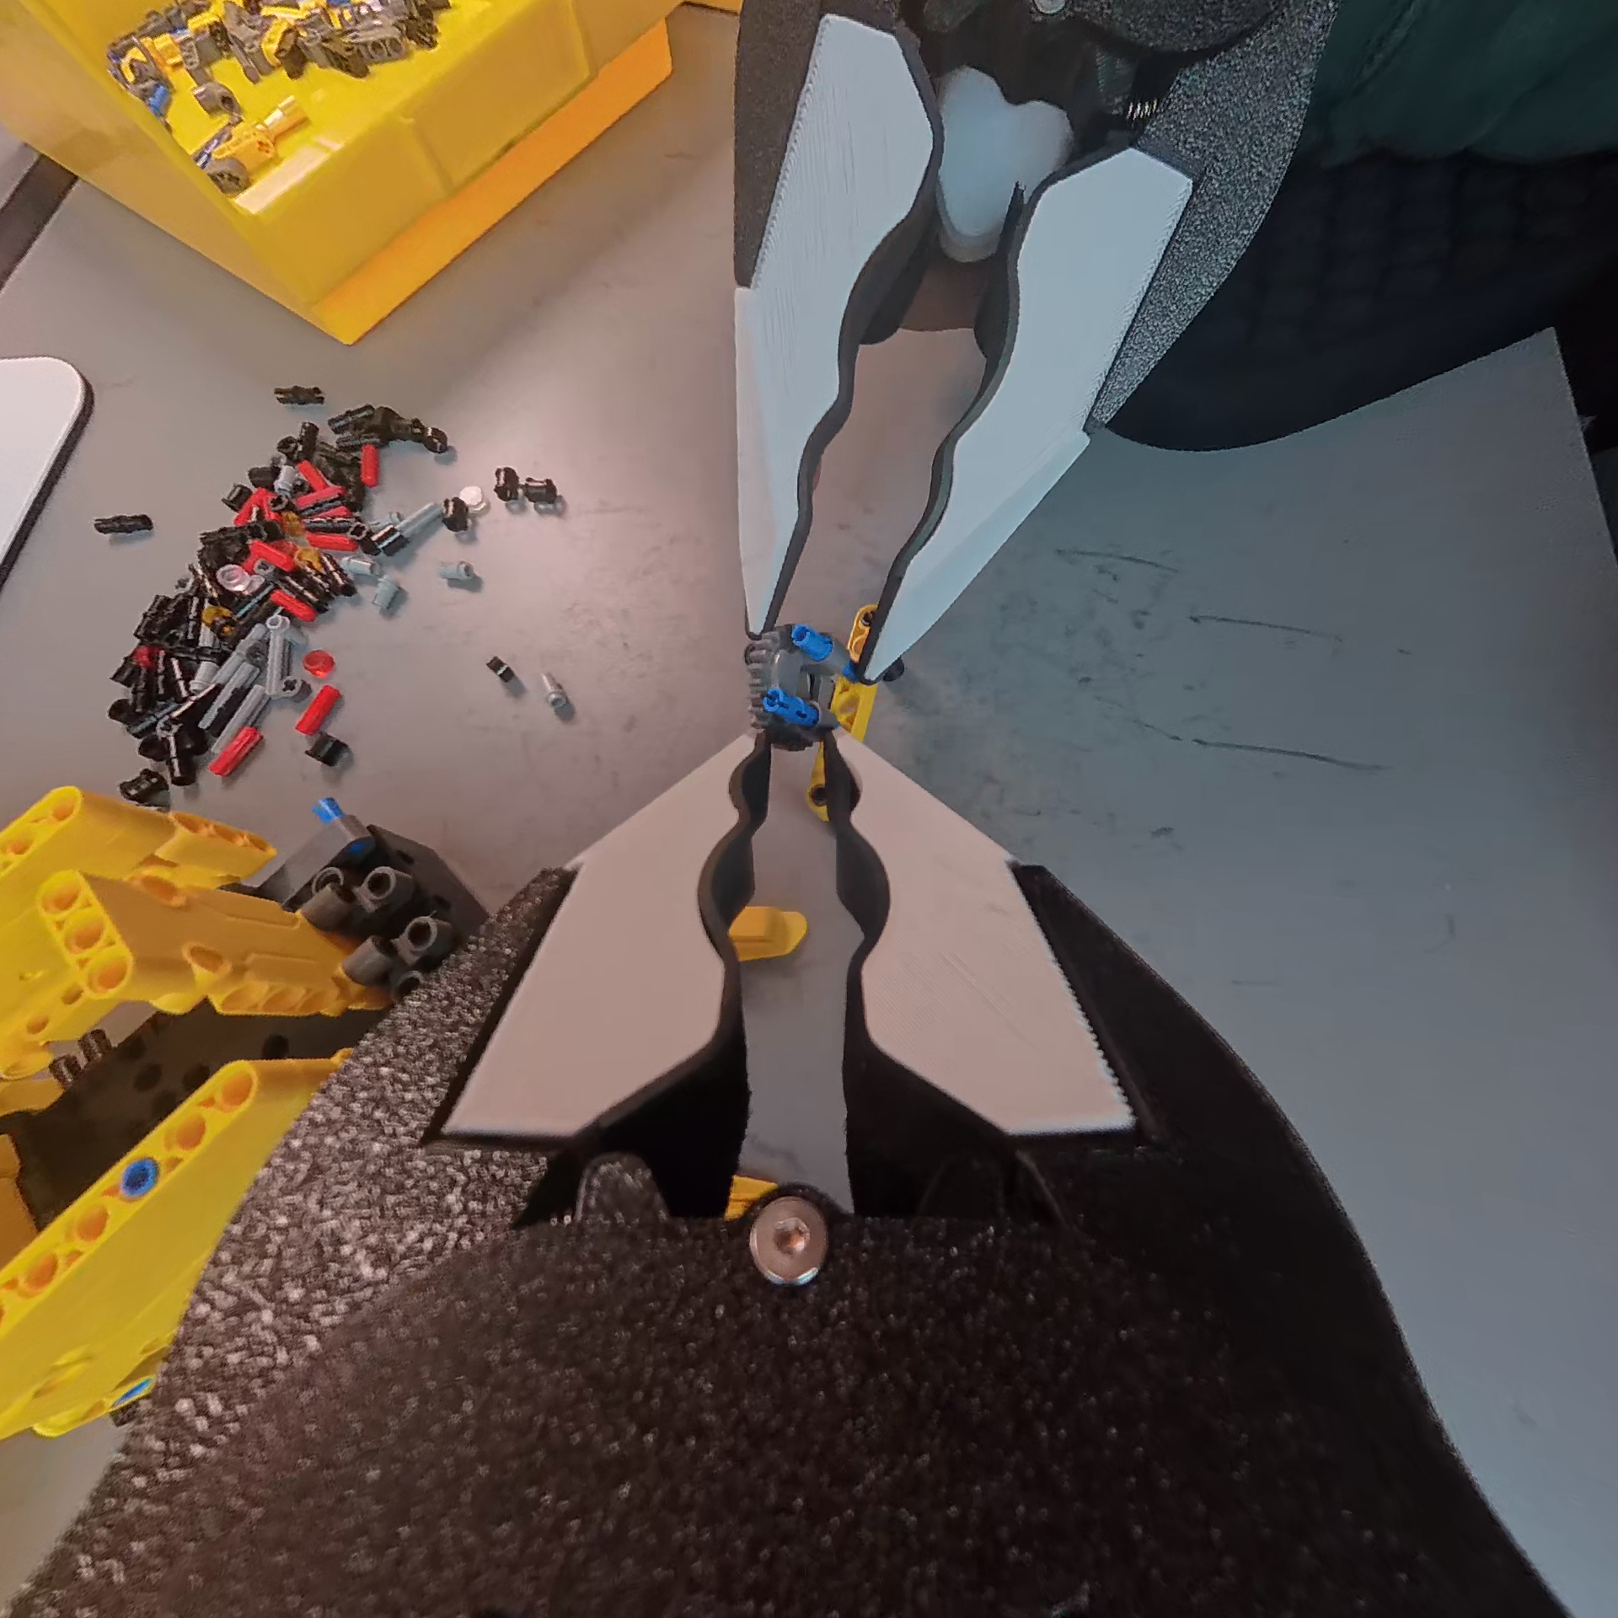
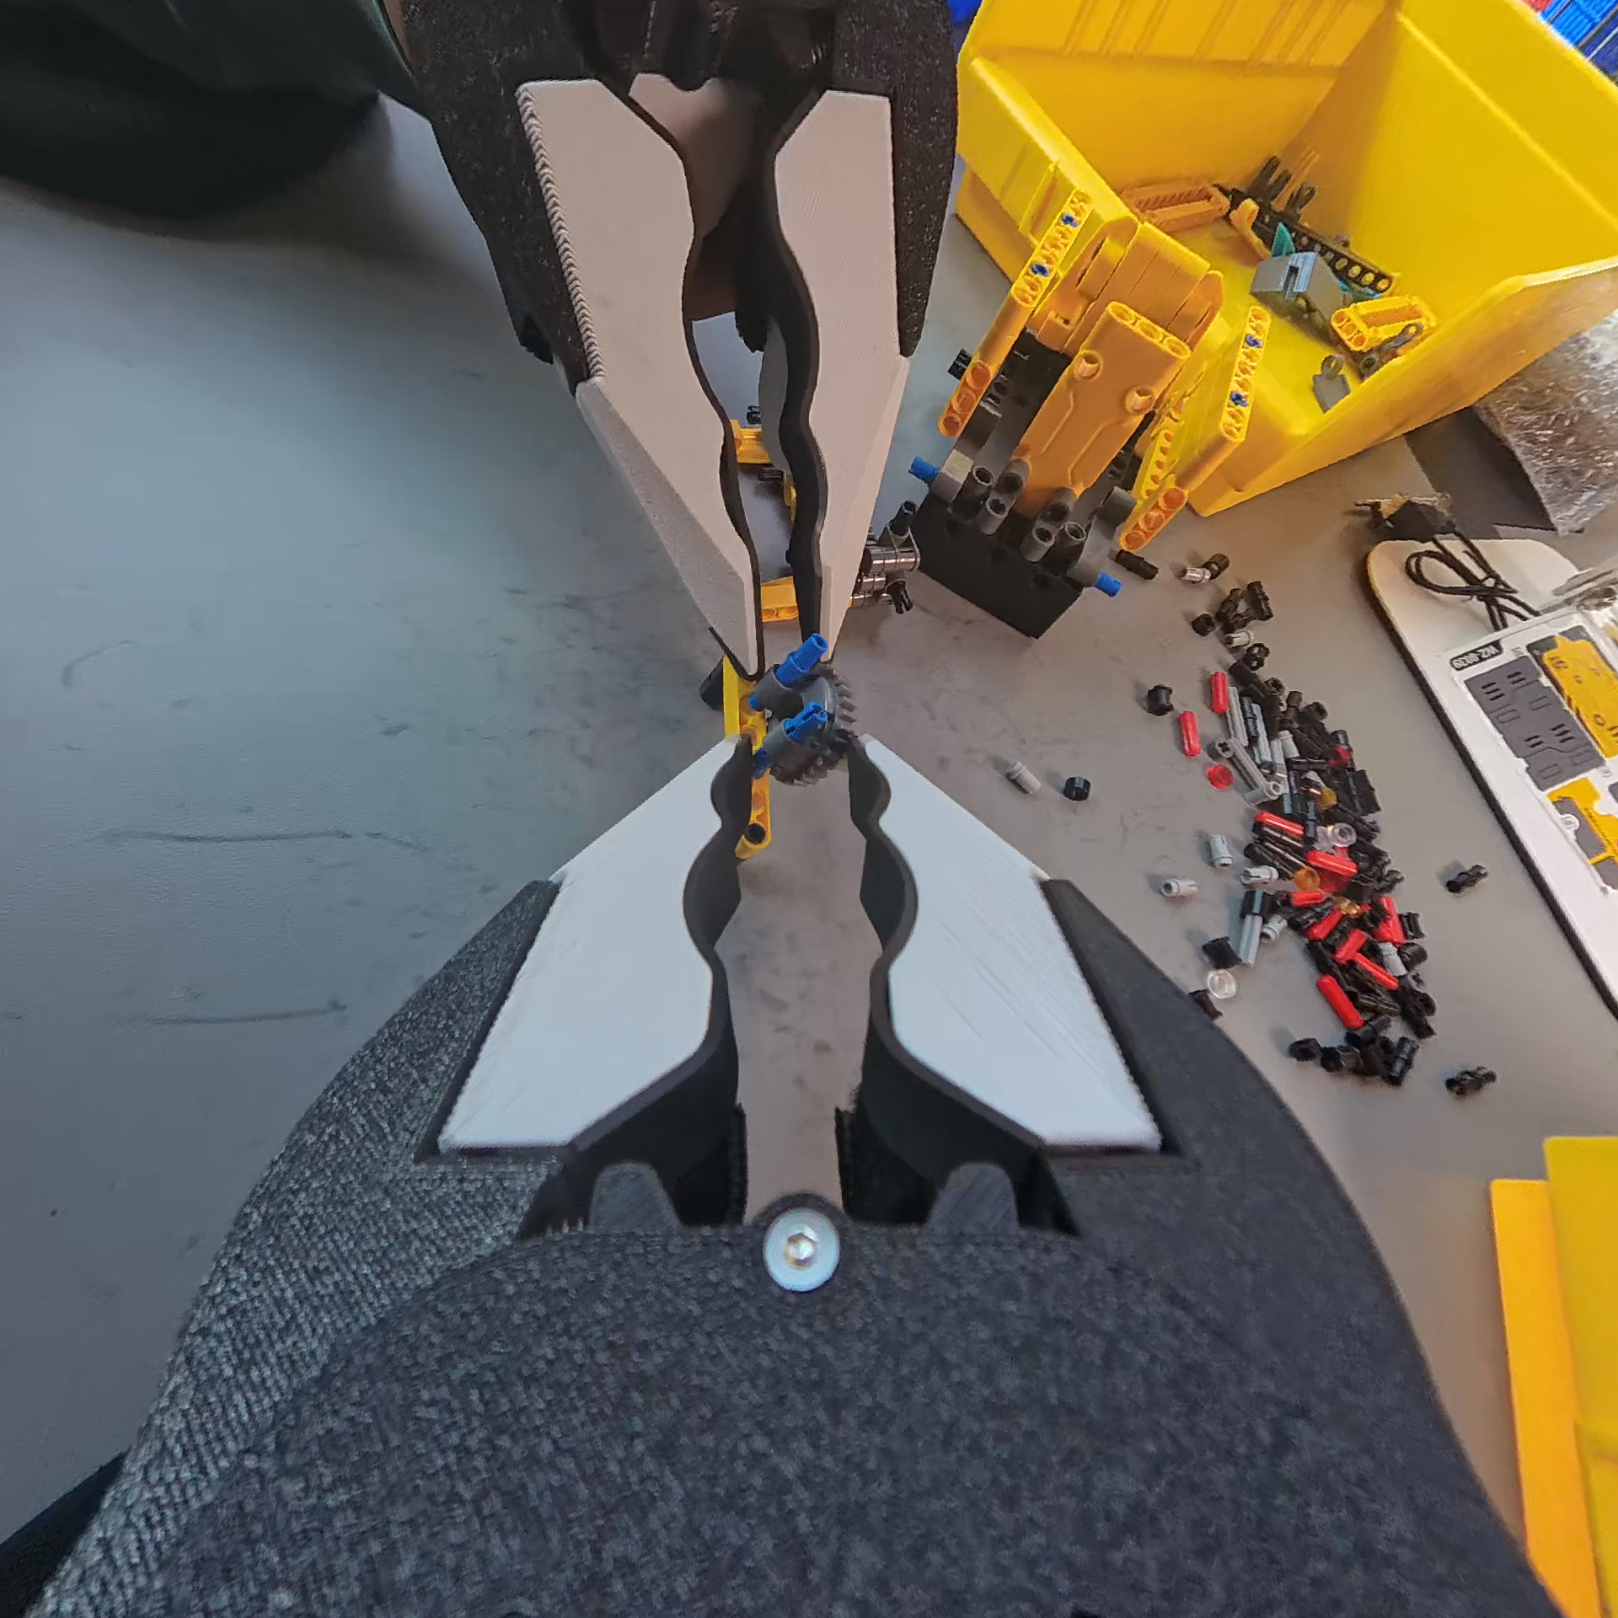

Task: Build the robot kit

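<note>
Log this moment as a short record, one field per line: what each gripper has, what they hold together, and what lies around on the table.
left gripper: tips closed on the dark gear side of the small assembly
right gripper: tips closed around the yellow beam side of it
small assembly: grey gear, blue pins, thin yellow beam, held between both grippers above the table
loose parts pile: black, red and grey pins, scattered on the grey table
yellow model: stands beside the yellow bin

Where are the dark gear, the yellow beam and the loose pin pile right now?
dark gear (image 2: 819,735): right wrist view, toothed rim.
yellow beam (image 2: 755,801): right wrist view, lower holed stretch.
loose pin pile (image 1: 254,595): left wrist view, middle of the heap.
</note>
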Motion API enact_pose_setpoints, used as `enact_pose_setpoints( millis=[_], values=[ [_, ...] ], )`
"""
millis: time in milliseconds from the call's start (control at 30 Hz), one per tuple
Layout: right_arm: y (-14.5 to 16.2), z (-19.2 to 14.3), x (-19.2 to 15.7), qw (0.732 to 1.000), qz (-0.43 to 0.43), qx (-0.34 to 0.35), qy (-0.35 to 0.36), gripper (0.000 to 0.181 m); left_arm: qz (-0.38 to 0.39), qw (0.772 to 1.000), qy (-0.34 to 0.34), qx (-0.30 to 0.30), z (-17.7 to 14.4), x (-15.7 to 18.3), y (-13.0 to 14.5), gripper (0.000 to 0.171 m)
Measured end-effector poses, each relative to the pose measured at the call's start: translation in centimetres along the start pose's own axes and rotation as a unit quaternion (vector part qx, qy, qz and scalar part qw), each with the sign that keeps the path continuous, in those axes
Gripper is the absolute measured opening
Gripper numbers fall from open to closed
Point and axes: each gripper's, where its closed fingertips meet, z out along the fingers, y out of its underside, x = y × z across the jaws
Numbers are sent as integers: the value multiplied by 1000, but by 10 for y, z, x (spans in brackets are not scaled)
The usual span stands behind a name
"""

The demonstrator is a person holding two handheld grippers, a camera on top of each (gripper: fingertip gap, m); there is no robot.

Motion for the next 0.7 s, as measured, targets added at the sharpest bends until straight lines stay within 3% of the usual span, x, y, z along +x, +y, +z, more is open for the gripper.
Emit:
enact_pose_setpoints(
  millis=[100, 367, 500, 700],
  values=[
    [-2, 0, 1, 1000, -3, 2, 6, 19, -5, 1000, 2, 13, -3, 0, -3, 11],
    [-6, -1, -3, 999, -27, 15, 10, 18, -29, 999, 30, 10, 0, 5, -1, 34],
    [-10, -3, -5, 999, -32, 31, 5, 18, -30, 999, 38, 7, 3, 6, 1, 22],
    [-6, -3, -6, 999, -50, 21, 8, 19, -36, 998, 45, 14, 3, 6, 1, 22]
  ],
)
